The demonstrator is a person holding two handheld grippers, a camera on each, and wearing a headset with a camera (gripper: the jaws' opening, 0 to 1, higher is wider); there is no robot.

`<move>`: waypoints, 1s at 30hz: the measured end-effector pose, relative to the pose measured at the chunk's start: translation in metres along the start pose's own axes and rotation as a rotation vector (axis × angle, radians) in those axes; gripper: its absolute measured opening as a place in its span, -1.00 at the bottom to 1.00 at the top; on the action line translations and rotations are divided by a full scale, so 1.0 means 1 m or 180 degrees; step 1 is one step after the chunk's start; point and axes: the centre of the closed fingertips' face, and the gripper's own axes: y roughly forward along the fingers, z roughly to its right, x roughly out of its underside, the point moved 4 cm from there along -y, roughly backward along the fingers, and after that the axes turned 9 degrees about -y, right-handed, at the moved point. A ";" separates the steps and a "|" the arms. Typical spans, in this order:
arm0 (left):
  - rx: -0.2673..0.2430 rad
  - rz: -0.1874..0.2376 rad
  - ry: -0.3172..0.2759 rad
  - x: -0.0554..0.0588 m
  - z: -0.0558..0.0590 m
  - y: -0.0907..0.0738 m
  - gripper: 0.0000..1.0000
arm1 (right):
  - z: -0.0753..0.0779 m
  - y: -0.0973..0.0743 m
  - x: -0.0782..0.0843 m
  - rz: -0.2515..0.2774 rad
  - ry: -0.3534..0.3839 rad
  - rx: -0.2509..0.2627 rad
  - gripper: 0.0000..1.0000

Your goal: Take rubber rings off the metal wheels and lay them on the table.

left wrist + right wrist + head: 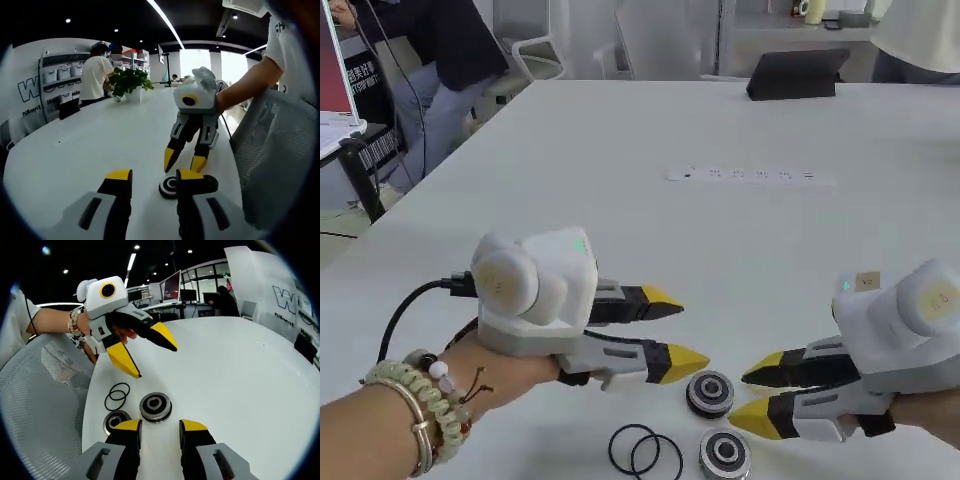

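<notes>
The nearer wheel (pixel 710 393) lies flat on the table (pixel 720 250), its axle pointing straight up, in the gap between our two grippers. In the head view our left gripper (pixel 675 330) points at it from the left, with its lower tip just beside the wheel's far edge. Our right gripper (pixel 752 395) points at it from the right, its two tips close against the wheel's side. We judge the right one slightly nearer and better lined up. In the right gripper view the wheel (pixel 155 407) sits just ahead of the jaws and a little to the left of the gap. In the left gripper view it (pixel 170 186) is partly hidden behind one jaw. A second wheel (pixel 725 453) lies flat just beside the first, toward us. Two loose rubber rings (pixel 645 452) lie overlapping on the table to its left. Both grippers have their jaws spread moderately, holding and touching nothing. We cannot tell whether the dark rim on each wheel is a ring still seated there.
</notes>
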 end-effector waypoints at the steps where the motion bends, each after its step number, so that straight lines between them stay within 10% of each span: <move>1: 0.0029 -0.0041 0.0030 0.002 0.002 0.002 -0.40 | 0.000 0.000 -0.001 0.0005 -0.0015 -0.0003 -0.45; 30: 0.0125 -0.0427 0.0143 0.029 0.016 0.022 -0.70 | -0.008 0.011 -0.003 -0.0012 -0.0182 -0.0036 -0.36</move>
